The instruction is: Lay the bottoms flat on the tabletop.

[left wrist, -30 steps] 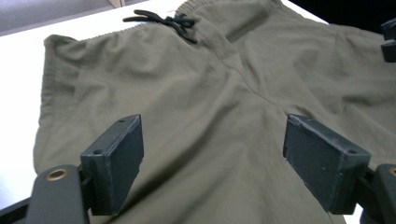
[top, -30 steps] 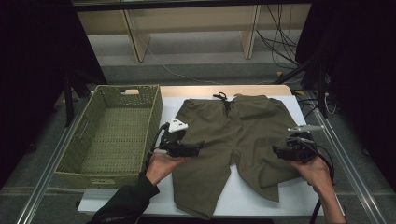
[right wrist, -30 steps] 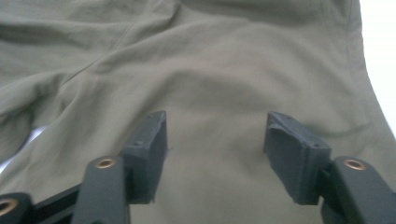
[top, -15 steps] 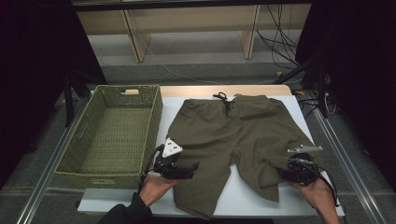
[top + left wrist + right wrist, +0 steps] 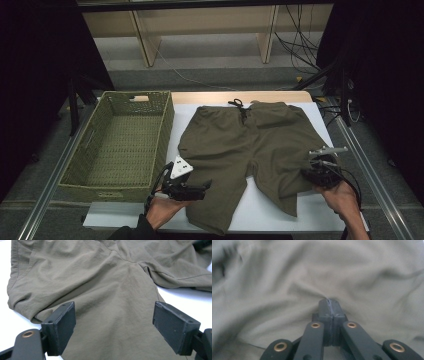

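Since the earlier high view, the left gripper [image 5: 206, 185] is sitting lower, nearer the table's front edge [image 5: 260, 220], beside the hem of one leg of the olive shorts [image 5: 250, 145]. The right gripper [image 5: 309, 172] has just been closing its jaws on the other leg. The shorts are lying flat on the white table, waistband away from the person, next to the woven basket [image 5: 120, 145].

In the left gripper view, the jaws are standing wide over the shorts [image 5: 112, 302], gripping nothing.

In the right gripper view, the jaws are pinching a fold of fabric [image 5: 317, 277].

The thin cloth looks light, limp and slightly slick; hems and seams are likely offering the surest hold.
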`<state>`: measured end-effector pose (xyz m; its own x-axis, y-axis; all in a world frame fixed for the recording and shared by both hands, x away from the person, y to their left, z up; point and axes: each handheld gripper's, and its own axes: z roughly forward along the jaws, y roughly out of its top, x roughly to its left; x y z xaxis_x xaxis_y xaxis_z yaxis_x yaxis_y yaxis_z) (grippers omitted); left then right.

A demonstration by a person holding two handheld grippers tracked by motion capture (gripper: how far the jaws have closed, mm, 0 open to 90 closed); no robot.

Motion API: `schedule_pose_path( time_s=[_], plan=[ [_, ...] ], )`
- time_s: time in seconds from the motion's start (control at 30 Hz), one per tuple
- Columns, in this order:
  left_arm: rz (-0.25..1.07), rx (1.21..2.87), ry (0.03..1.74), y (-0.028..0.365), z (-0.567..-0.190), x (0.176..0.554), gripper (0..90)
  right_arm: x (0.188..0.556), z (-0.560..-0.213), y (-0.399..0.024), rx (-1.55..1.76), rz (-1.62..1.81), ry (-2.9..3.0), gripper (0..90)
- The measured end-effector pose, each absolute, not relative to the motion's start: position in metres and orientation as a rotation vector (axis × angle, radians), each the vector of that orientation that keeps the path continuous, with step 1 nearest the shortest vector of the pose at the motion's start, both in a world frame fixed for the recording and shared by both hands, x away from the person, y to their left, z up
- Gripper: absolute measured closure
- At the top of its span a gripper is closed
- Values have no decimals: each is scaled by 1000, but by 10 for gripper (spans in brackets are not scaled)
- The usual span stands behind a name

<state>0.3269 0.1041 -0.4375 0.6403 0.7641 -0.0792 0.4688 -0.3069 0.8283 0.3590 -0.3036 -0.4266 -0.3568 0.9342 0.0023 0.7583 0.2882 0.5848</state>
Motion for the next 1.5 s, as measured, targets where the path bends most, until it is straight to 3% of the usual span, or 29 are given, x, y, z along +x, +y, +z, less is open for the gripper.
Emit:
schedule_pose_path(
  time_s=[0.17,0.53,0.57,0.67,0.73,0.83,0.97,1.2,1.33,1.5],
  plan=[
    [417,1968,968,105,-437,328,184,392,-423,-288,1481,714,2221,900],
    [416,1962,967,107,-438,326,184,438,-464,-266,1467,532,2322,899],
    [416,1963,966,107,-438,326,184,437,-462,-267,1470,538,2314,867],
    [417,1957,969,107,-437,326,184,427,-448,-271,1458,634,2274,633],
    [419,1956,963,108,-437,326,184,414,-435,-277,1450,718,2235,560],
    [421,1956,963,108,-436,326,184,390,-416,-287,1449,817,2179,529],
    [423,1954,961,109,-435,325,184,360,-407,-297,1477,874,2153,531],
    [423,1959,962,107,-436,326,184,325,-425,-293,1518,832,2227,527],
    [423,1960,964,107,-437,326,184,316,-432,-291,1529,801,2272,571],
    [421,1960,965,106,-437,326,184,309,-445,-287,1529,746,2353,717]
  ],
)
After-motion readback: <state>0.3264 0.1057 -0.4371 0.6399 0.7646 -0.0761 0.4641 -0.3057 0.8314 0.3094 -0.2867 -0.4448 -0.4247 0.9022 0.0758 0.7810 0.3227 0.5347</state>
